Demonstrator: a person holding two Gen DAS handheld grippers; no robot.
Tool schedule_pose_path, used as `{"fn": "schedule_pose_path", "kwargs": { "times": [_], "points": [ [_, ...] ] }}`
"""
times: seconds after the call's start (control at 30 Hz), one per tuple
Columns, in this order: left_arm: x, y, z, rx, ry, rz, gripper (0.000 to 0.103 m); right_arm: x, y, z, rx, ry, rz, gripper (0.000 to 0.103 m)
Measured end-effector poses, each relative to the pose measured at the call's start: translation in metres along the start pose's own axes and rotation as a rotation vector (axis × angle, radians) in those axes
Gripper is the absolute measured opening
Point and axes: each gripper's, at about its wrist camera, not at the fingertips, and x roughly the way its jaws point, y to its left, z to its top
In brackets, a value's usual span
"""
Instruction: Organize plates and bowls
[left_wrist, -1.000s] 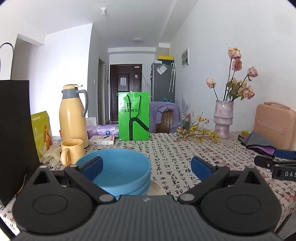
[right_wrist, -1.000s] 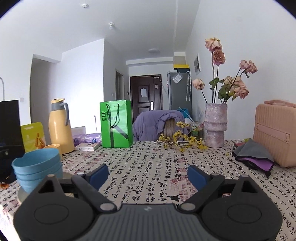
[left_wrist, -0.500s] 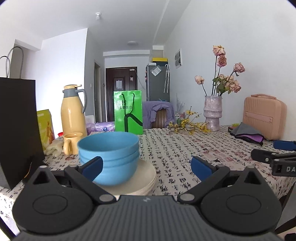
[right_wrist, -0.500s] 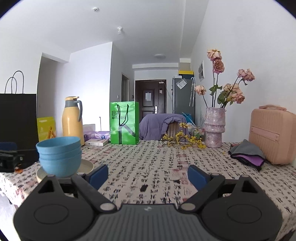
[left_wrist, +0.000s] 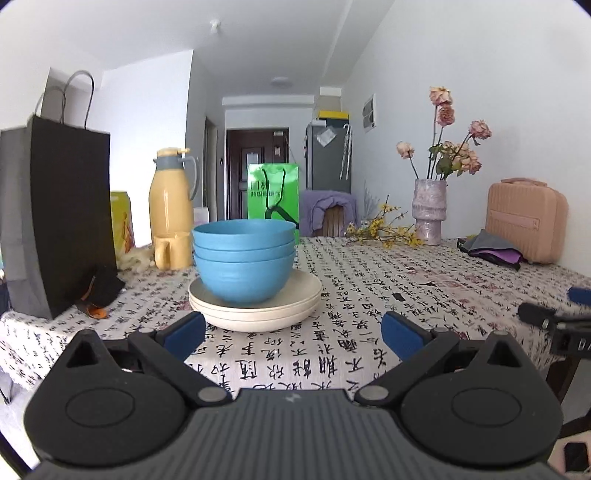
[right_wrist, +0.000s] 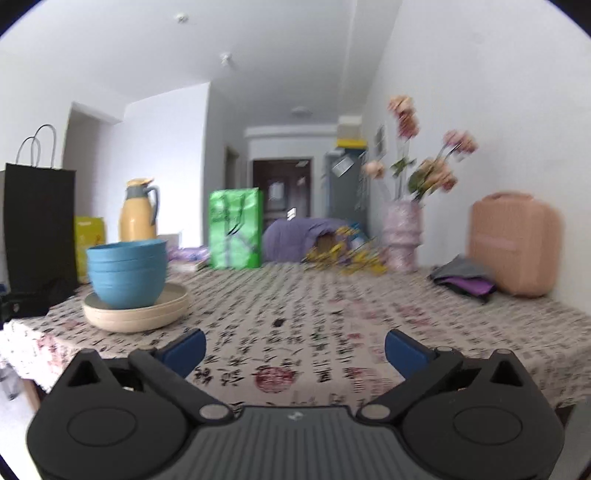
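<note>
The left gripper (left_wrist: 293, 334) and right gripper (right_wrist: 295, 349) both hang with fingers spread apart, holding nothing. Beyond them, three nested blue bowls (left_wrist: 243, 264) sit on stacked cream plates (left_wrist: 255, 308) on the table (left_wrist: 369, 314), left of centre.

flowers (right_wrist: 424, 162) blurred, black bag (left_wrist: 55, 218) edge-cropped

Home dining room, tablecloth (left_wrist: 369, 295), vase (left_wrist: 428, 210), fridge (left_wrist: 328, 151)
</note>
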Motion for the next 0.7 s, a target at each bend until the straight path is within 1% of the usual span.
{"fn": "schedule_pose_path", "kwargs": {
  "times": [0.13,0.2,0.27,0.5,0.7],
  "points": [
    [-0.009,-0.010,-0.005,0.022,-0.011,-0.008,0.103,-0.026,-0.001,-0.001,-0.012,-0.106,-0.024,0.103],
    [-0.012,-0.014,-0.004,0.049,-0.038,0.002,0.103,-0.029,-0.001,0.000,-0.015,-0.125,-0.024,0.103],
    [-0.015,-0.016,-0.004,0.052,-0.060,0.002,0.103,-0.028,0.001,0.000,-0.022,-0.113,-0.017,0.103],
    [-0.012,-0.014,-0.007,0.033,-0.041,0.001,0.103,-0.020,0.002,-0.003,-0.006,-0.055,0.017,0.103],
    [-0.011,-0.014,-0.009,0.025,-0.024,-0.006,0.103,-0.019,0.004,-0.005,-0.004,-0.050,0.029,0.103]
  ]
}}
